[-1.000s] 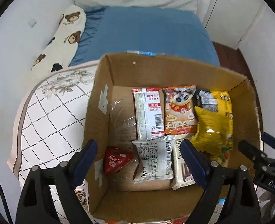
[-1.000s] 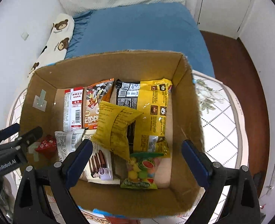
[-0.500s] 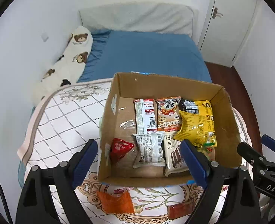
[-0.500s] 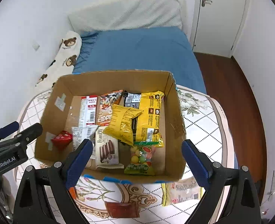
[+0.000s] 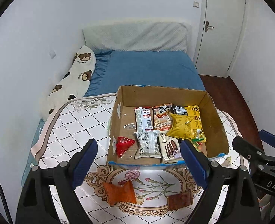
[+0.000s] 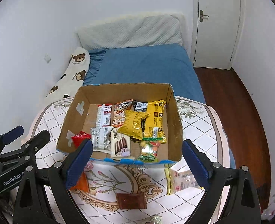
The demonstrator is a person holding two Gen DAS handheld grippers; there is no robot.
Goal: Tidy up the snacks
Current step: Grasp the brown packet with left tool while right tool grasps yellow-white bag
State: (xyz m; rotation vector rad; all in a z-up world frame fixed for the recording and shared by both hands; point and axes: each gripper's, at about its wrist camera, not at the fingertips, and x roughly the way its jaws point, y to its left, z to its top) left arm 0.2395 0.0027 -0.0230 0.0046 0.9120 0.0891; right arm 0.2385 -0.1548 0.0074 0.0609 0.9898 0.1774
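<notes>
An open cardboard box [image 5: 214, 117] [image 6: 176, 119] on the table holds several snack packets, among them a red triangular one [image 5: 123, 144], a white Franzzi pack [image 5: 170, 147] [image 6: 120, 145] and a yellow bag [image 5: 182, 127] [image 6: 134, 123]. Loose on the table in front lie an orange packet [image 5: 119, 193] [image 6: 81, 183], a brown packet [image 5: 179, 201] [image 6: 131, 200] and a clear yellow-edged packet [image 6: 180, 180]. My left gripper [image 5: 139, 165] is open and empty above the table's near side. My right gripper [image 6: 137, 164] is open and empty too.
The table [image 5: 77, 123] has a white checked cloth with a floral medallion. A blue bed [image 5: 146, 71] with a bear-print pillow [image 5: 75, 74] lies behind it. A white door [image 5: 221, 28] and wood floor [image 6: 231, 102] are at the right. A small wrapped item [image 6: 156, 219] lies near the front edge.
Both grippers have pulled back and up from over the box. The table in front of the box and its loose packets have come into view. Both stay open.
</notes>
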